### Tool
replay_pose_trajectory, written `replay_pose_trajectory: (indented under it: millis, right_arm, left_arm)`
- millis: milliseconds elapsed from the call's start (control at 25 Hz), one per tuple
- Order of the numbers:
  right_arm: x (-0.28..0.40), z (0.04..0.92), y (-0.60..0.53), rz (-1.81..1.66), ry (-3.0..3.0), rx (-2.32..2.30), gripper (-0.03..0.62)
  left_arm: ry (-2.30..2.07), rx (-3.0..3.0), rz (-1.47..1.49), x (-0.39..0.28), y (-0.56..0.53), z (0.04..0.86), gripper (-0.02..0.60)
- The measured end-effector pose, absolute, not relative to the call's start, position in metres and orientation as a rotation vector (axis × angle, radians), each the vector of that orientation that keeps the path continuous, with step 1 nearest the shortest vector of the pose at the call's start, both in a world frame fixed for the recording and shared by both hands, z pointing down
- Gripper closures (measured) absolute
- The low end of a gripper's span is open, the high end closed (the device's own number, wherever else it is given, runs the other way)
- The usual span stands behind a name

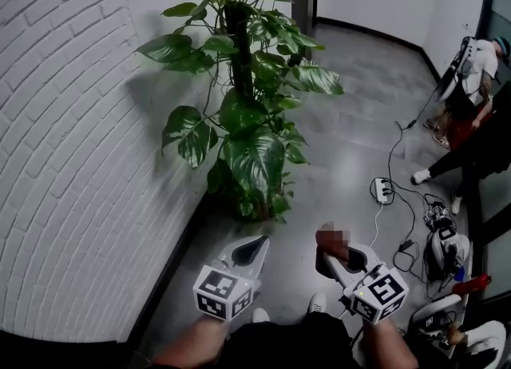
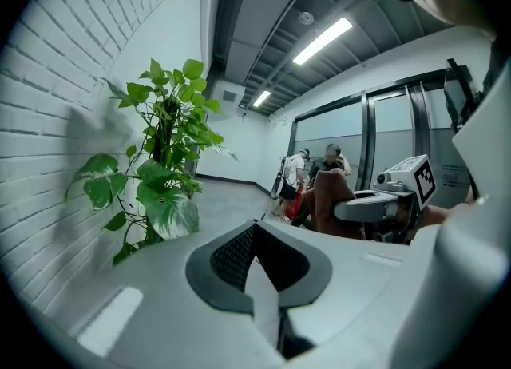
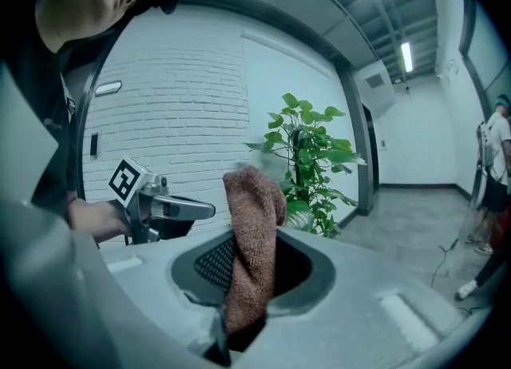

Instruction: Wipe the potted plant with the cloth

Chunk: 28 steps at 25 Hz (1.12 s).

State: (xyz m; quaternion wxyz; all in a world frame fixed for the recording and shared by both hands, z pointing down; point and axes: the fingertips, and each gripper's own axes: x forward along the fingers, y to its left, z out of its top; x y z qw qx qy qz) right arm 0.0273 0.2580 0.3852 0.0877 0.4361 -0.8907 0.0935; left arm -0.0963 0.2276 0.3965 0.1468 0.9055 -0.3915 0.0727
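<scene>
By the white brick wall (image 1: 72, 160) stood the leafy green potted plant (image 1: 247, 120). The right gripper (image 3: 243, 283) pinched the soft brown terry cloth (image 3: 251, 216) at one end. The left gripper (image 2: 267, 303) was closed and empty. The thin leaves probably needed support from underneath.

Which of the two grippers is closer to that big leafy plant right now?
Left. The left gripper sits just short of the plant's lowest leaves; the right gripper, holding the cloth, is off to their right.

Bright ceiling strip lights (image 2: 322, 40); fisheye-curved, dark-vignetted edges.
</scene>
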Motion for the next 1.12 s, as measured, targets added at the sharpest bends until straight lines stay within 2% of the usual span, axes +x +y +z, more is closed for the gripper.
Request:
replay_pose_trajectory:
  millis: [400,1120]
  right_arm:
    - [0.053,0.378,0.243,0.209,-2.656,1.211,0.53]
    - [0.078,0.379,0.23,0.192,-2.701,1.166,0.531]
  left_arm:
    - [-1.273,2.573,0.103,-0.096,0.218,0.374,0.565]
    - [-1.329,2.59,0.138,-0.069,0.211,0.367,0.565]
